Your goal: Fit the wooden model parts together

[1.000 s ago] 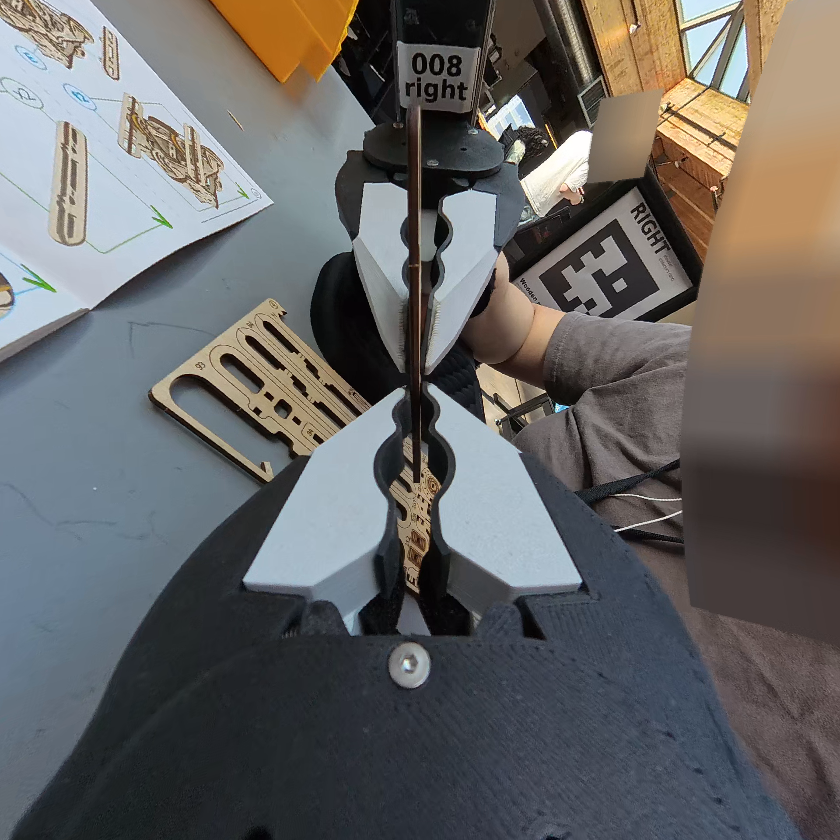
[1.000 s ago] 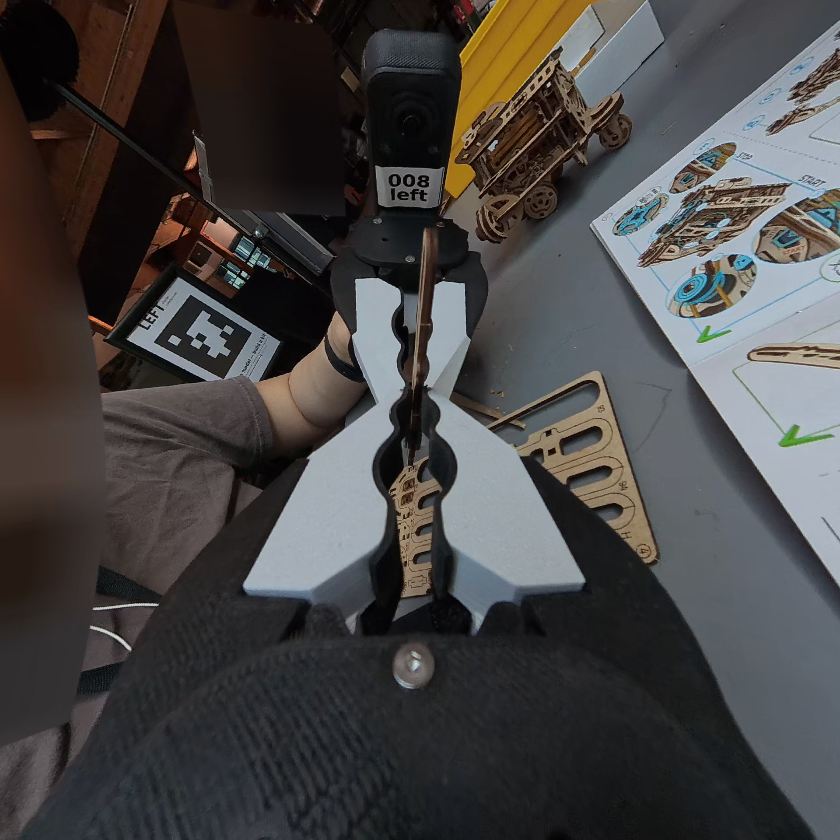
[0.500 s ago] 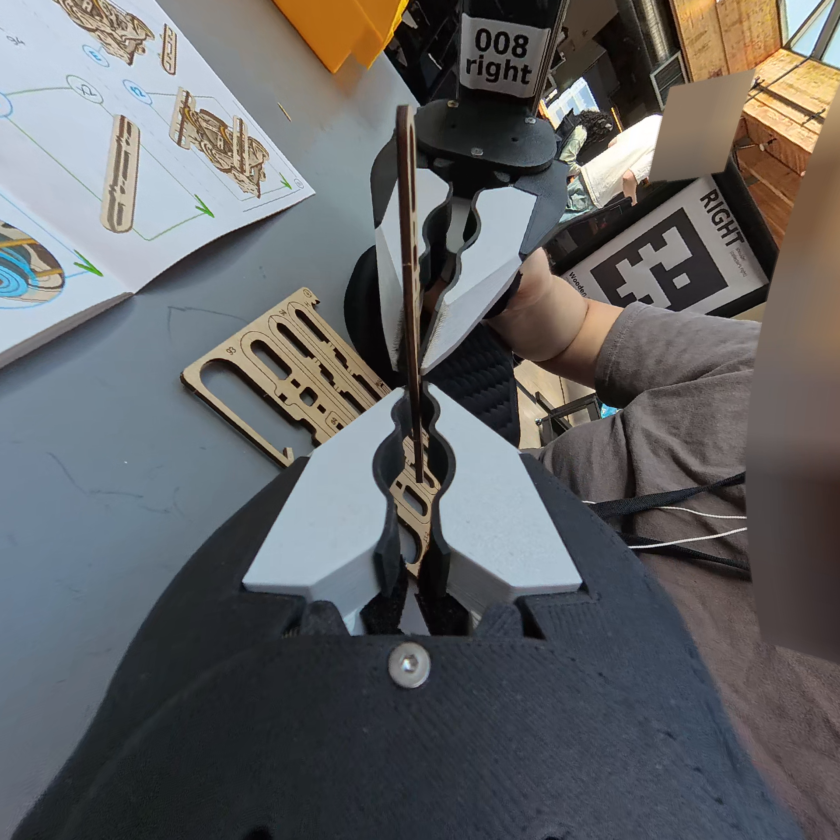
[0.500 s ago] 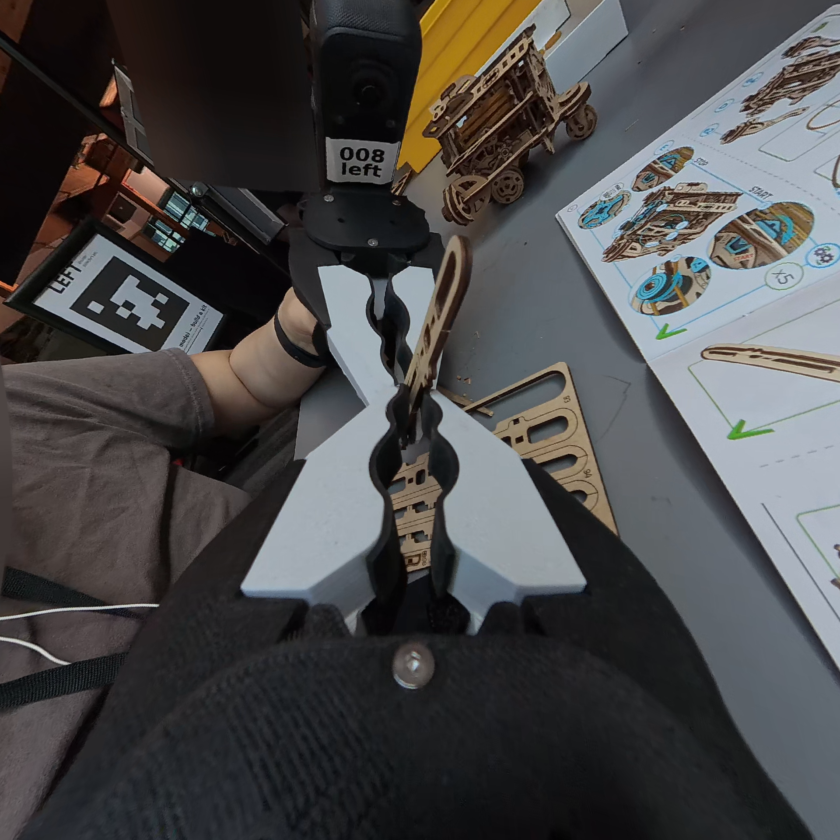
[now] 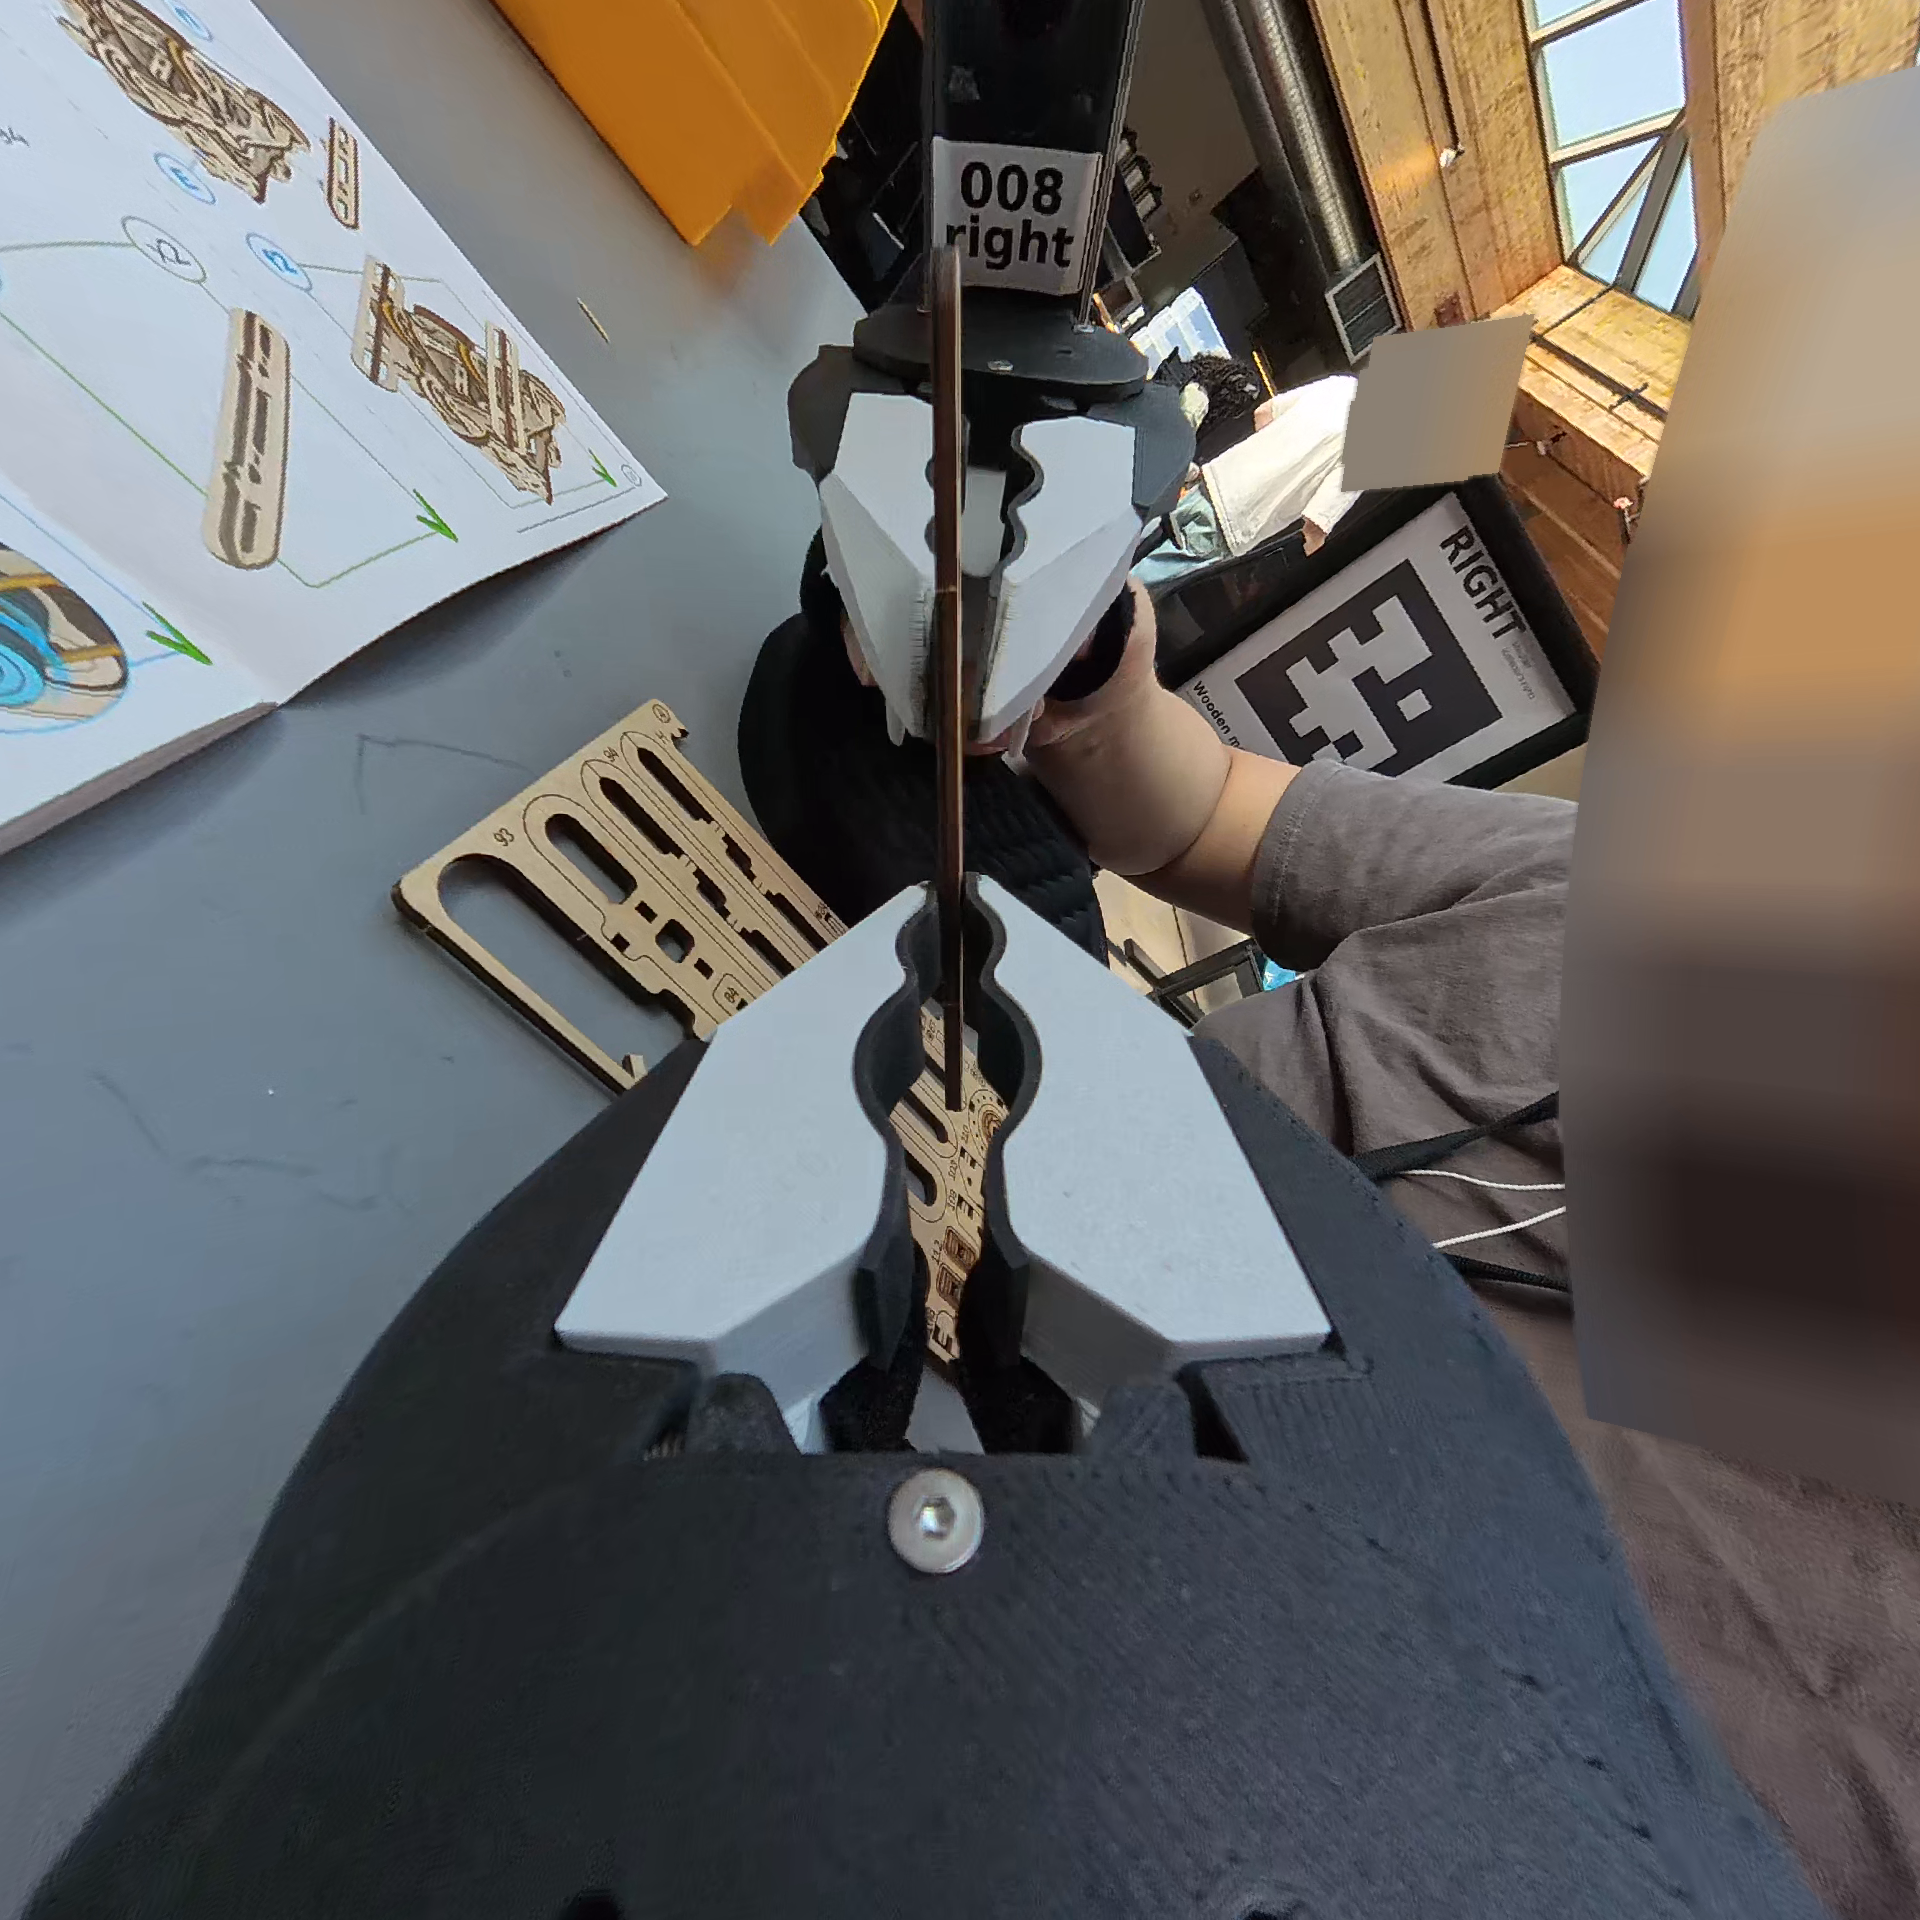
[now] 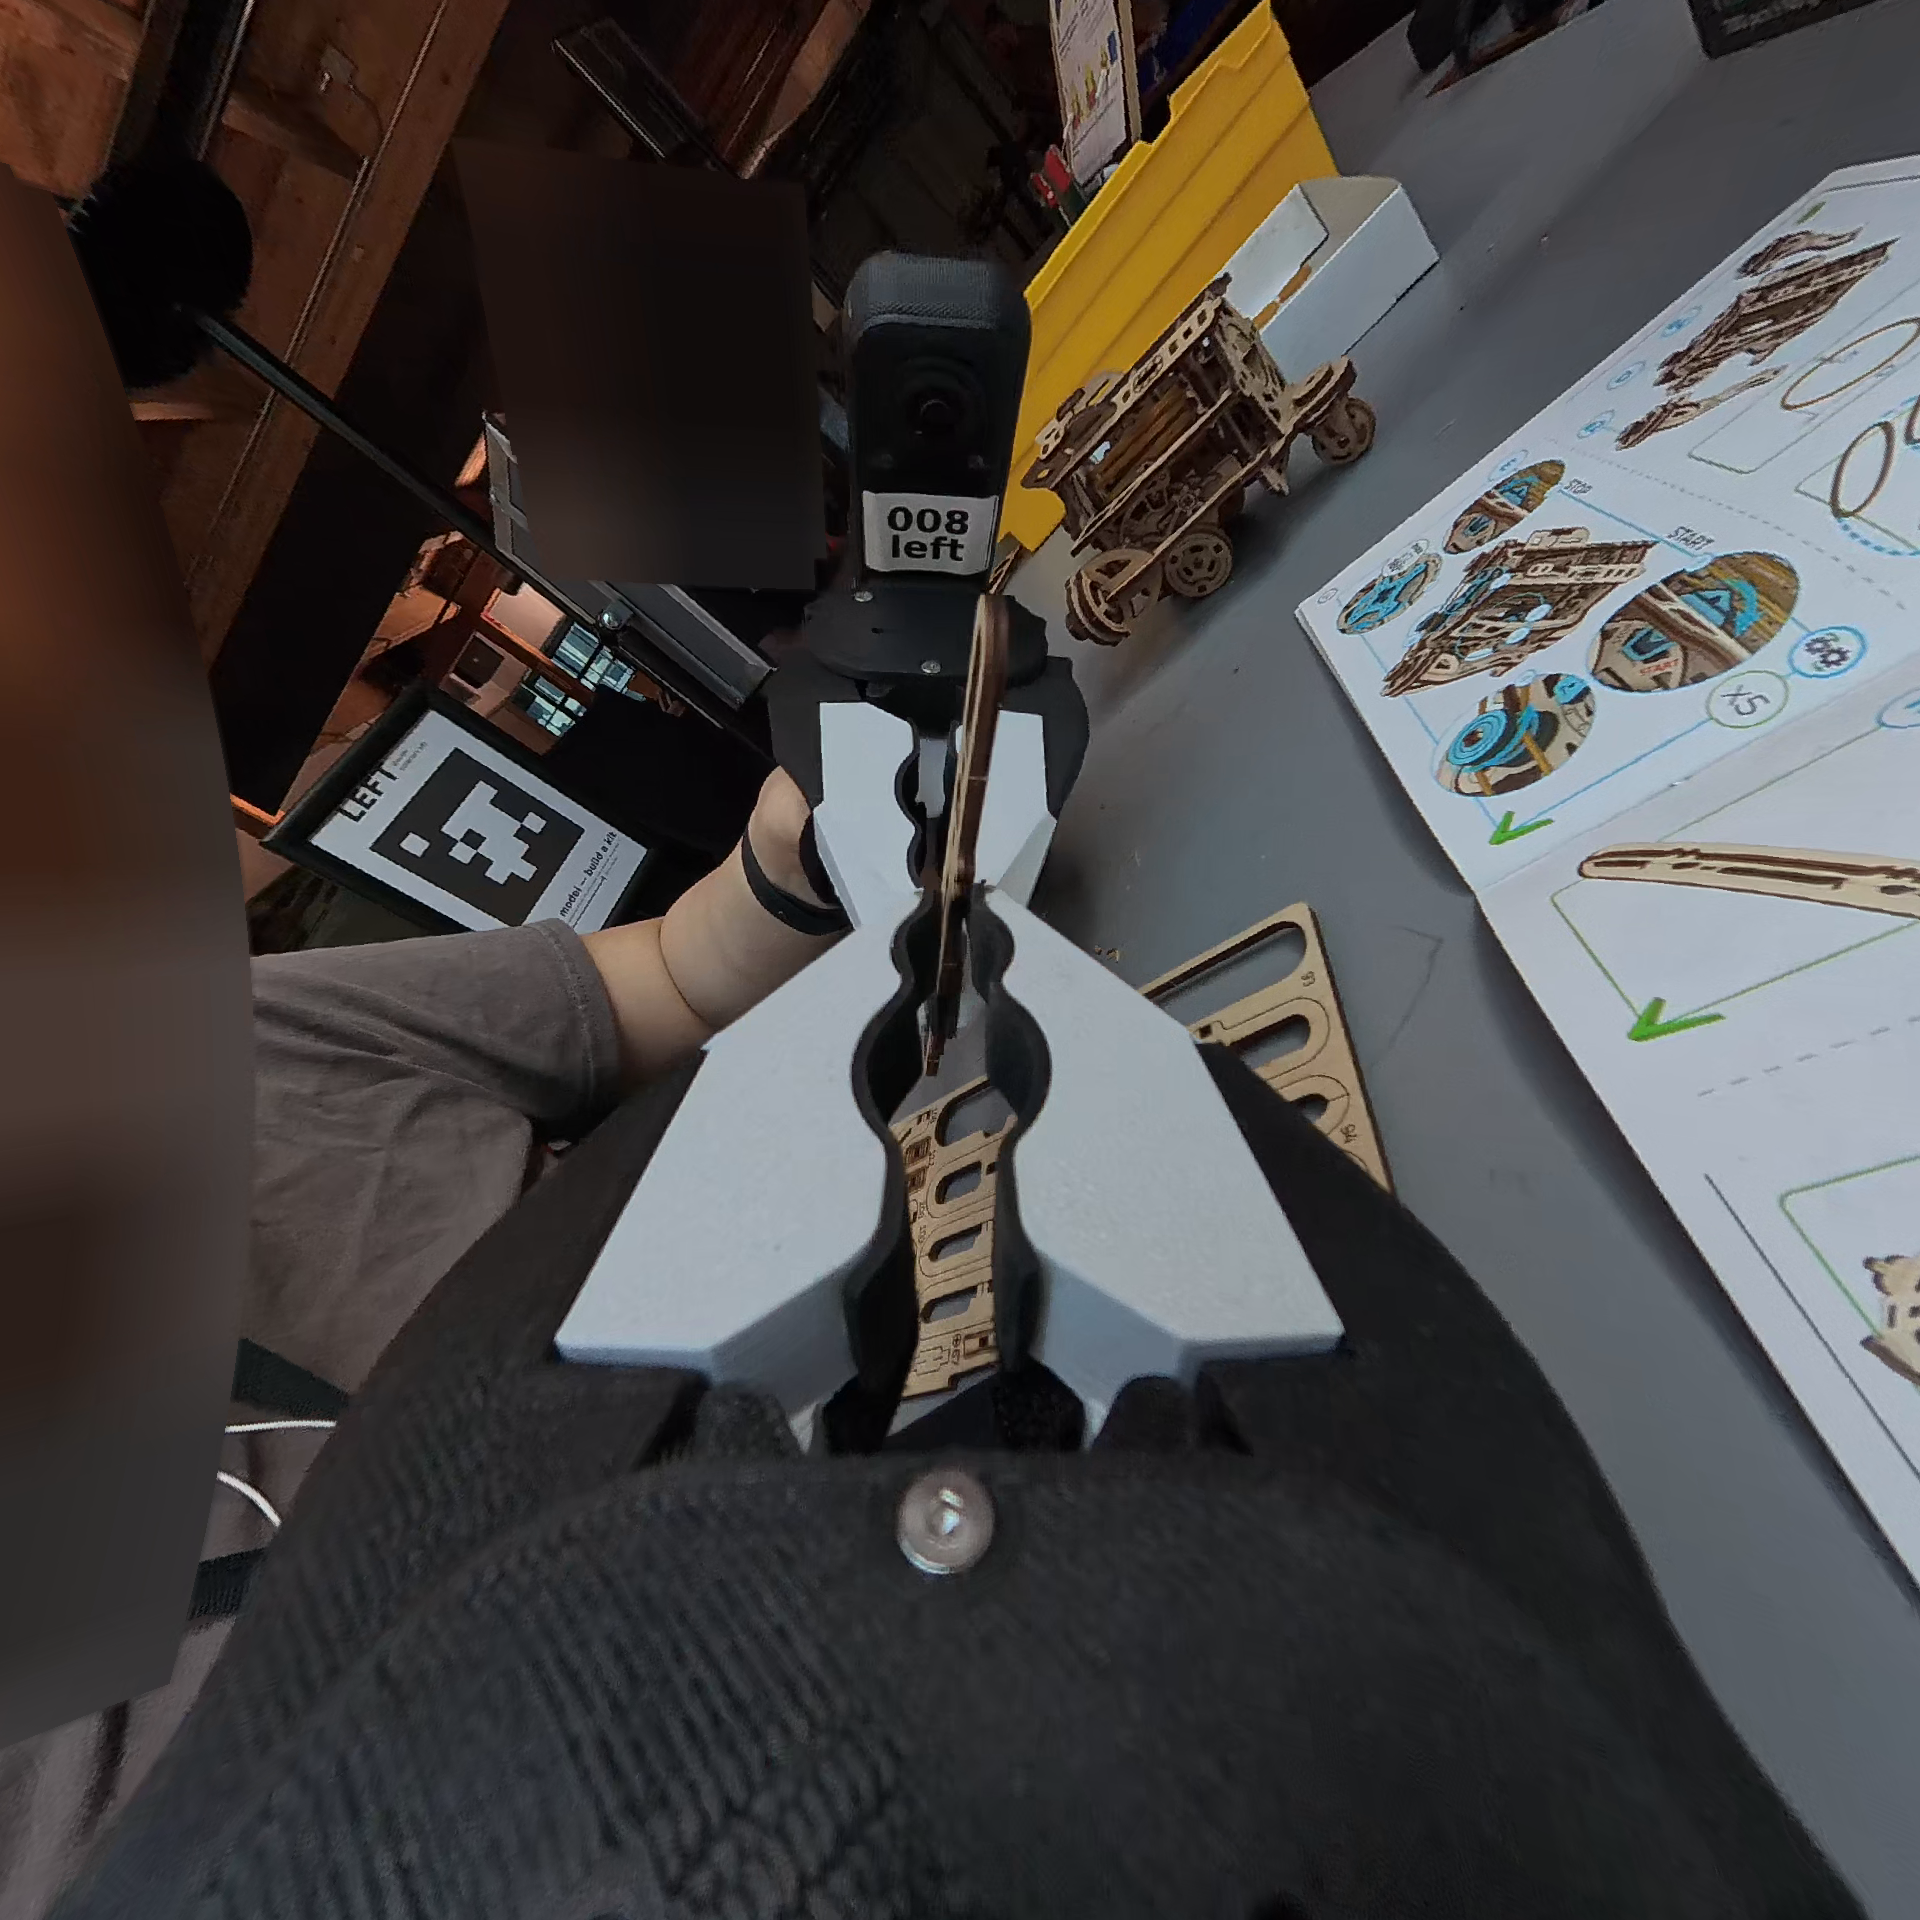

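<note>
1. since half a second ago the two tools have swung back into line: the wooden strip again shows edge-on in the left wrist view, where it had leaned to one side, and the right gripper now faces the left gripper nearly squarely.
2. the strip is off the table, spanning the gap between the two tools, above the cut-out plywood sheet.
3. the left gripper's fingers are closed on the strip's near end, which runs down into the wavy slot between them.
4. in the right wrist view the right gripper is likewise clamped on the strip; the far left tool there has its pads close around the strip's other end, though whether they press it from that side i cannot tell.
5. both hands are held up over the table edge, tools pointing at each other tip to tip, the person's forearms angled in from the body.
6. to do this step well, i judge that one tool should keep a firm hold while the other shifts its grip, with the strip kept straight so it neither twists nor snaps.
7. the part-built wooden cart stands well apart beside the open instruction sheet, likely where the strip belongs.
</note>
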